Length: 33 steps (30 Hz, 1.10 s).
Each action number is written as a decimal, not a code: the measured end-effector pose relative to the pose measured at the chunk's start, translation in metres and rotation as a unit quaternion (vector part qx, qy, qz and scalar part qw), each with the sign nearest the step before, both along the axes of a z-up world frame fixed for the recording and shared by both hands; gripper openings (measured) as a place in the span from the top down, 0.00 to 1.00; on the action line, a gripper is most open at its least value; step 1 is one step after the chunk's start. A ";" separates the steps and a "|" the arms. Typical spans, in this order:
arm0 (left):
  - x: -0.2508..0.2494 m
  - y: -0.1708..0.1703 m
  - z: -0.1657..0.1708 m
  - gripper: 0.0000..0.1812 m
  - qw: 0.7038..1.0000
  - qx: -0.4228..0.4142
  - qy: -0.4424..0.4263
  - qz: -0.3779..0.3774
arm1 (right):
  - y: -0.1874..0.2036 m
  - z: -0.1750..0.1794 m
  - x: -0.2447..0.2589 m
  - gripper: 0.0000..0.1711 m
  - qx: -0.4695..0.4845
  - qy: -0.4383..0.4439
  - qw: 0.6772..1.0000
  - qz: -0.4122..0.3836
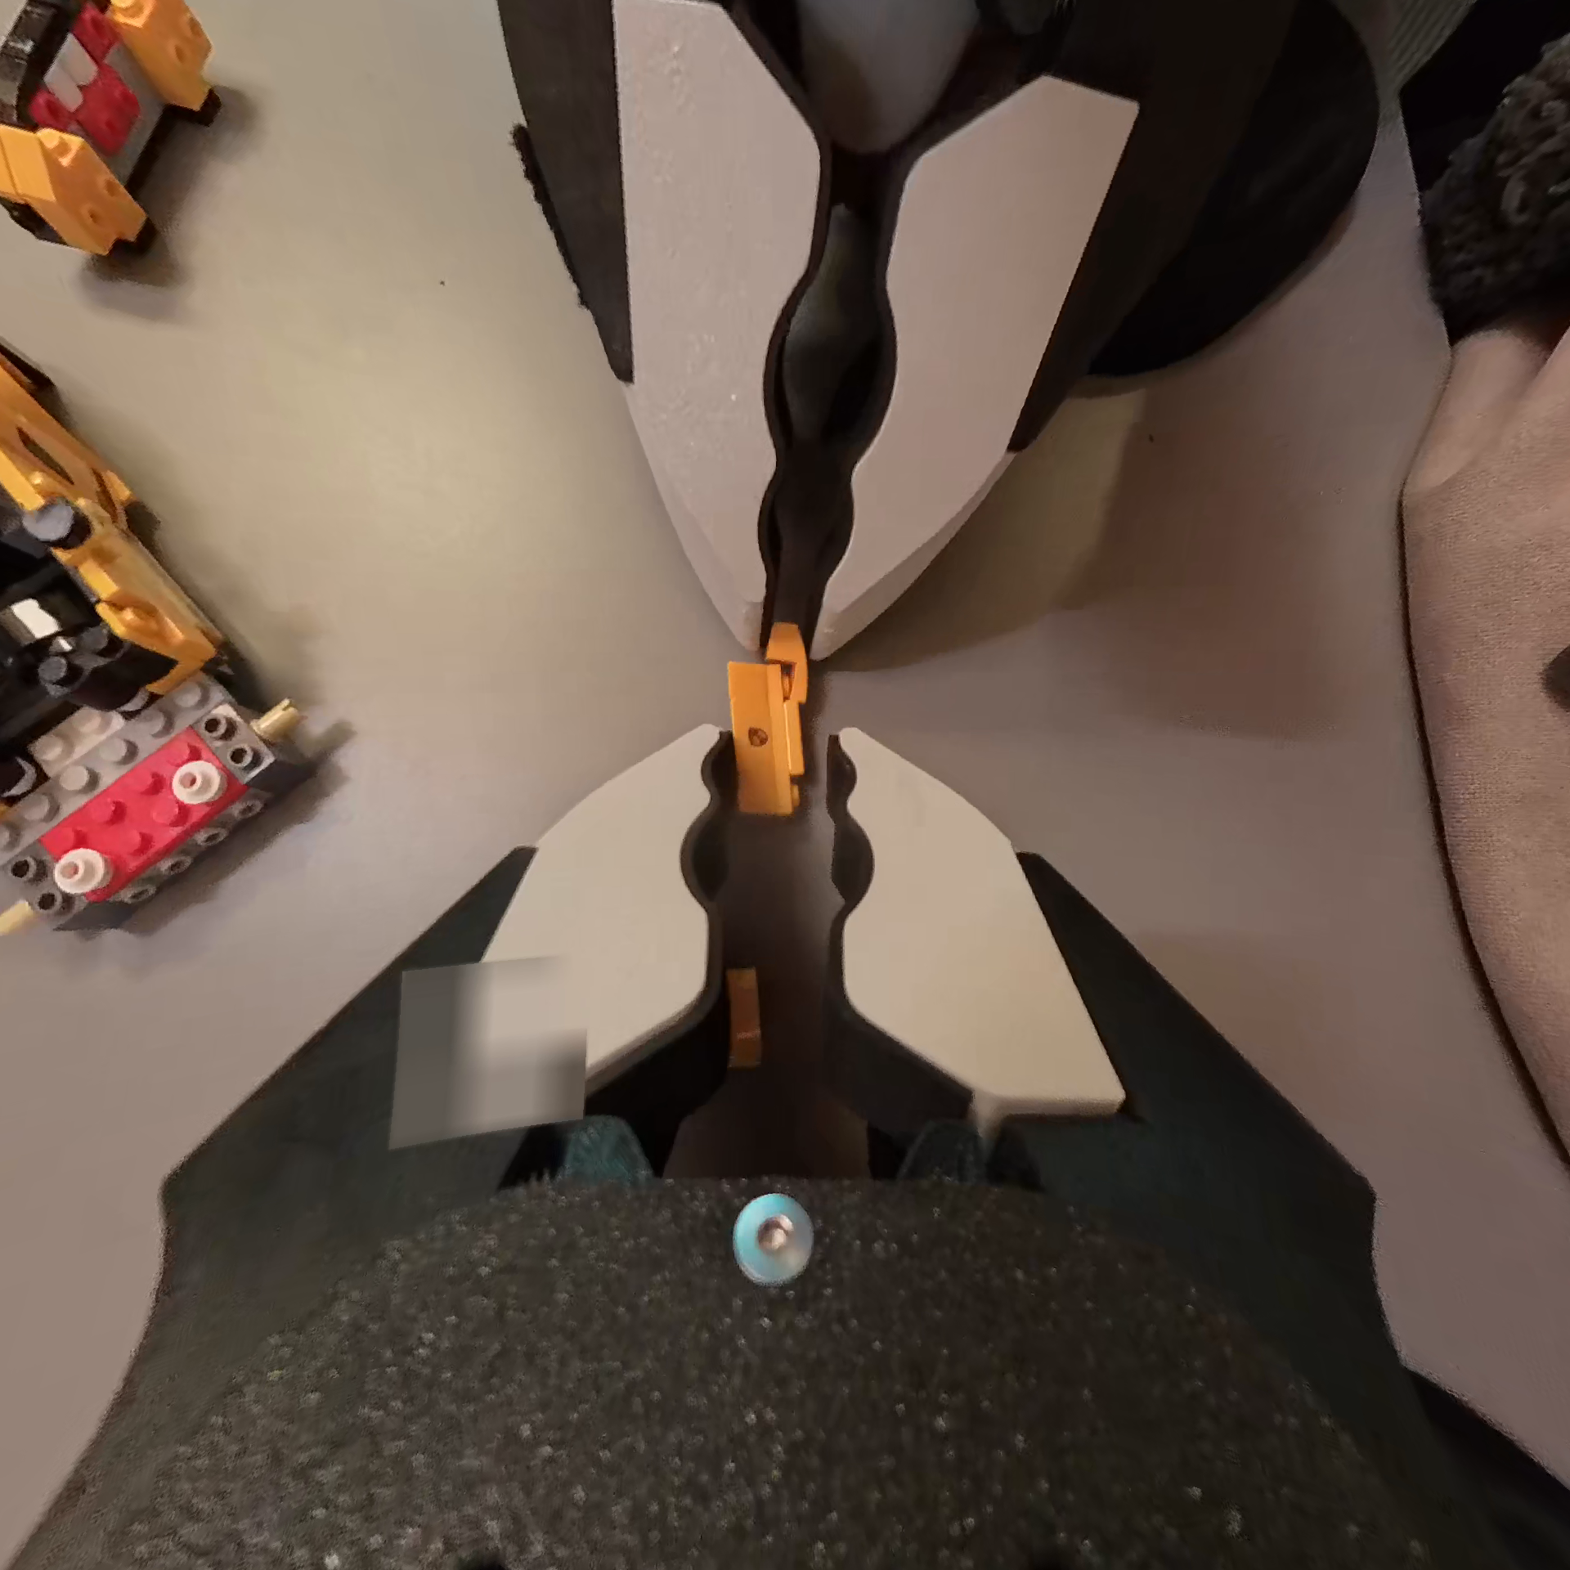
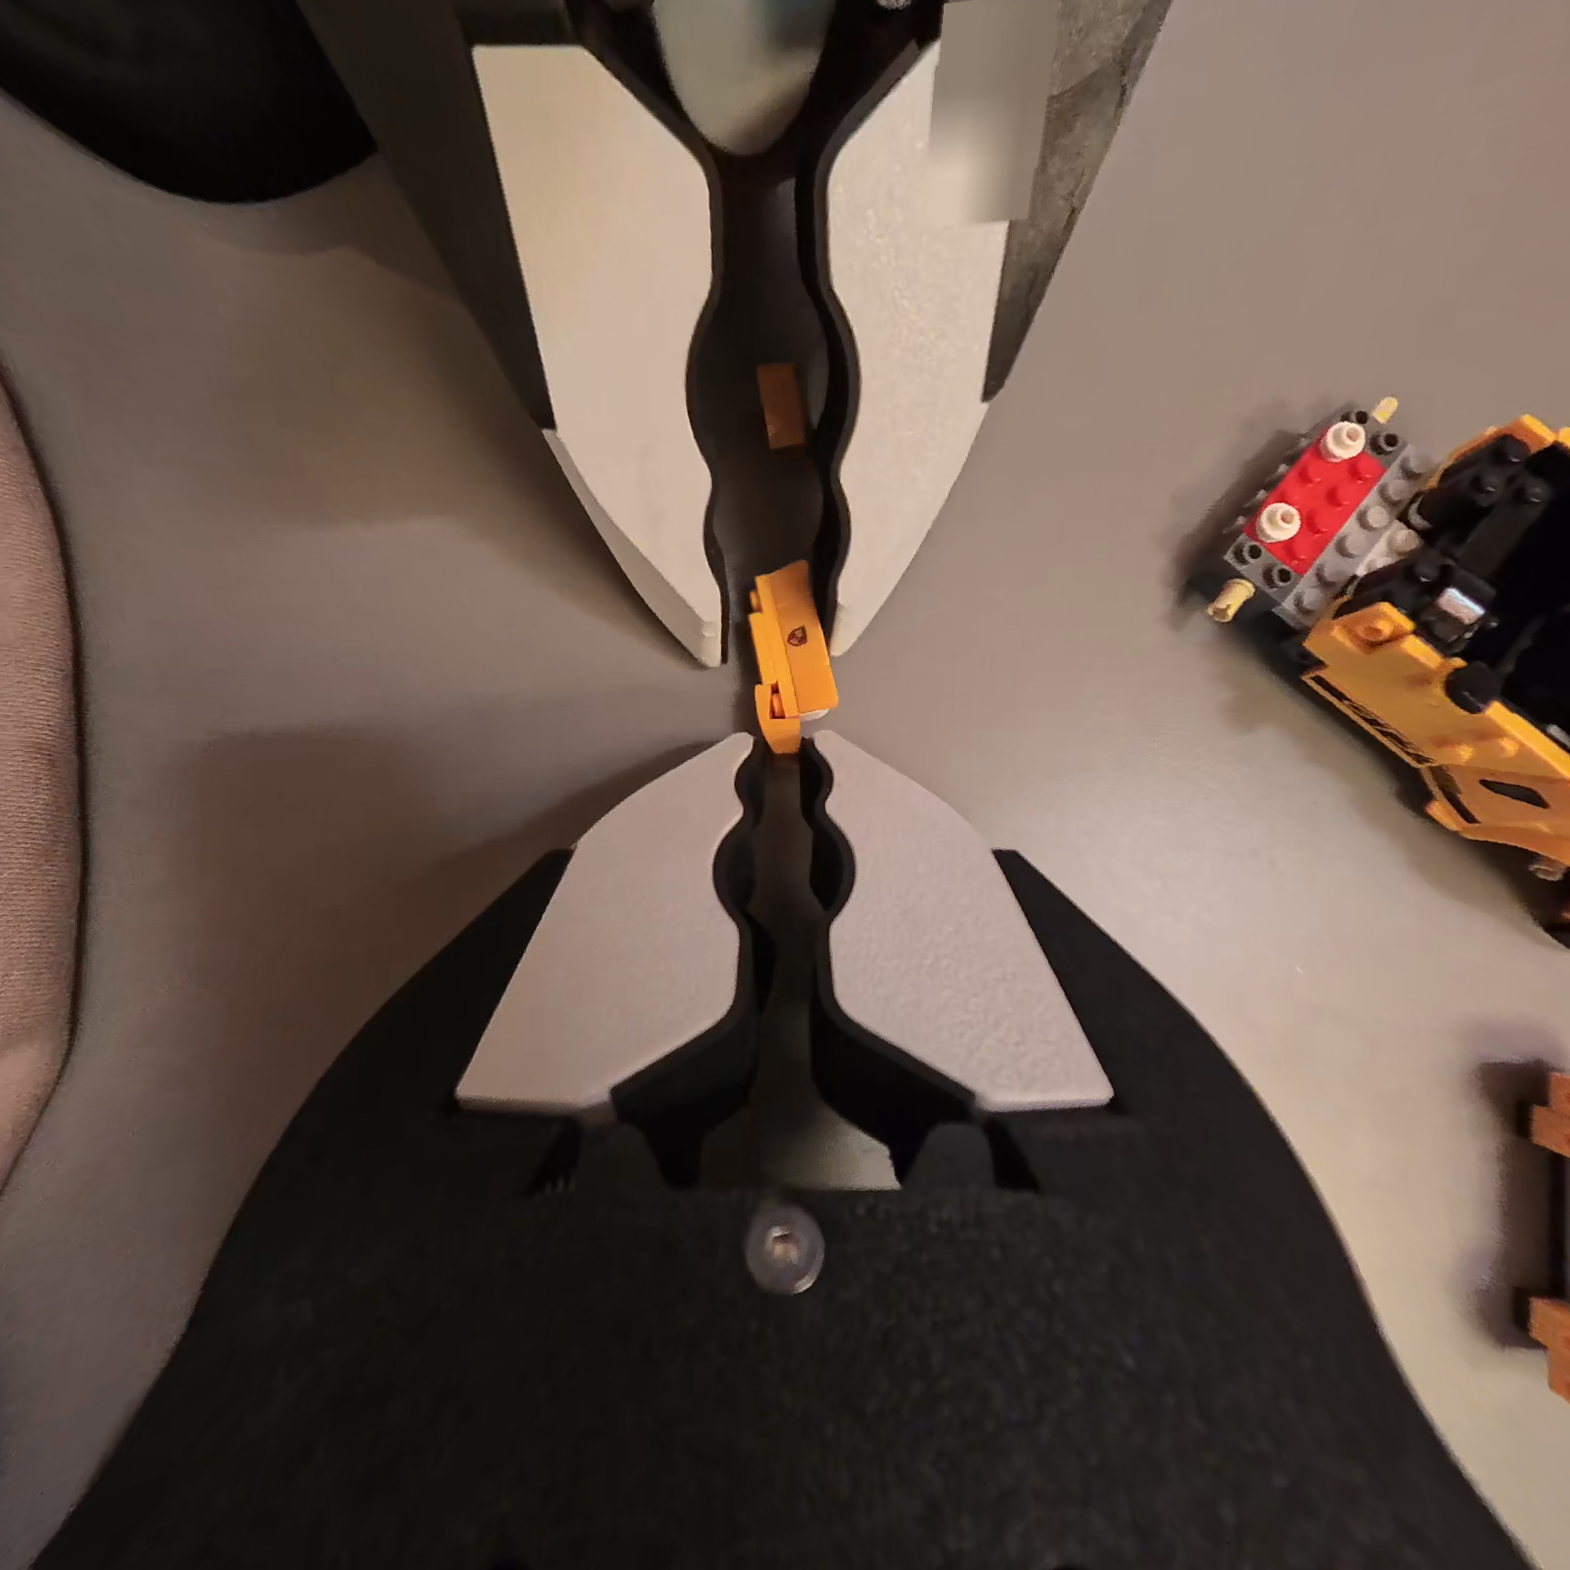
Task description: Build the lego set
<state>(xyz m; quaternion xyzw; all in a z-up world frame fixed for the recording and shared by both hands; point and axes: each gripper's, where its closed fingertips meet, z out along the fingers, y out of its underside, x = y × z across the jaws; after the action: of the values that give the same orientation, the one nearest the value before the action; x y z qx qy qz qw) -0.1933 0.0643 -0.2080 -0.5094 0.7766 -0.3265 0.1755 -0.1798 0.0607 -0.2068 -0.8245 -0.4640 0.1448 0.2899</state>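
Observation:
A small orange lego assembly hangs above the grey table between both grippers, which meet tip to tip. In the left wrist view my left gripper closes around its wider flat part, which touches one finger and shows a thin gap at the other. My right gripper comes from the top, shut on the narrow end. The right wrist view shows the same: the right gripper pinches the narrow end of the orange assembly, and the left gripper holds the far part.
A part-built yellow, black, grey and red lego car lies at the left, also in the right wrist view. A second yellow and red sub-assembly lies beyond it. A beige cloth borders the table. The tips of both grippers are at nearly the same place.

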 end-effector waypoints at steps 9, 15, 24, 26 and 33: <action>0.009 0.000 0.000 0.87 1.000 0.026 -0.007 0.000 | 0.002 -0.001 0.000 0.96 0.003 -0.016 1.000 0.000; 0.012 0.002 0.000 0.91 0.999 0.047 -0.019 -0.004 | 0.002 -0.001 0.000 0.96 0.007 -0.022 1.000 0.000; 0.011 0.000 0.000 0.91 0.999 0.042 -0.025 -0.018 | 0.003 -0.001 0.001 0.94 0.037 -0.033 0.999 0.012; 0.010 -0.001 0.000 0.91 0.998 0.043 -0.026 -0.025 | 0.003 0.000 0.001 0.91 0.050 -0.035 0.998 0.023; 0.008 -0.009 0.000 0.91 0.998 0.043 -0.024 -0.050 | 0.000 0.001 -0.006 0.88 0.070 -0.039 0.994 0.076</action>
<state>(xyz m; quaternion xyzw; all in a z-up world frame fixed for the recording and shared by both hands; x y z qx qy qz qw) -0.1855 0.0557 -0.2084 -0.4538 0.8099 -0.3137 0.1992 -0.1855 0.0606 -0.2059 -0.7698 -0.5451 0.1011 0.3162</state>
